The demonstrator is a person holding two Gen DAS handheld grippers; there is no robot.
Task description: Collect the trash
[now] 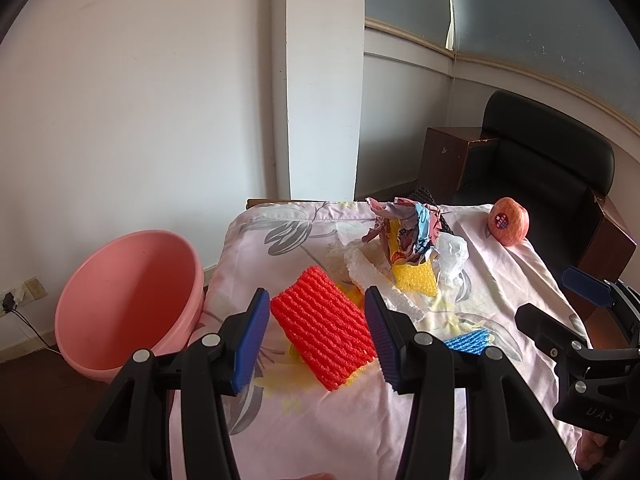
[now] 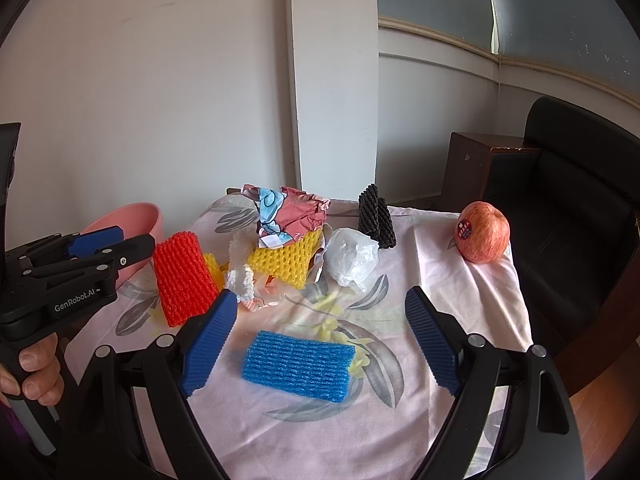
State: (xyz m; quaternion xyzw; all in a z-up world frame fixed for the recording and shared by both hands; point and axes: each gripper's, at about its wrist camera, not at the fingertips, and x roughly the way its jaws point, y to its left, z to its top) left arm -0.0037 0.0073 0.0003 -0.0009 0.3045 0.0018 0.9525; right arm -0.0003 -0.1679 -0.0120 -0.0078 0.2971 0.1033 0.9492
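Note:
My left gripper (image 1: 316,294) hovers open over the near left of the cloth-covered table (image 1: 280,224); a red foam net (image 1: 320,328) lies on the cloth just ahead, framed by the blue pads but not pressed. In the right wrist view that left gripper (image 2: 138,238) ends at the red net's (image 2: 184,280) upper left corner. My right gripper (image 2: 320,300) stands wide open, a blue foam net (image 2: 298,366) flat on the cloth between its fingers. Behind lie a crumpled wrapper (image 2: 288,216), a yellow net (image 2: 286,260), a white plastic bag (image 2: 352,260) and a black net (image 2: 376,216).
A pink basin (image 1: 128,300) stands tilted at the table's left edge. An apple (image 2: 483,232) with a sticker rests at the far right corner. A black armchair (image 1: 540,160) and a brown cabinet (image 1: 448,160) stand behind. A hand (image 2: 36,368) holds the left gripper's handle.

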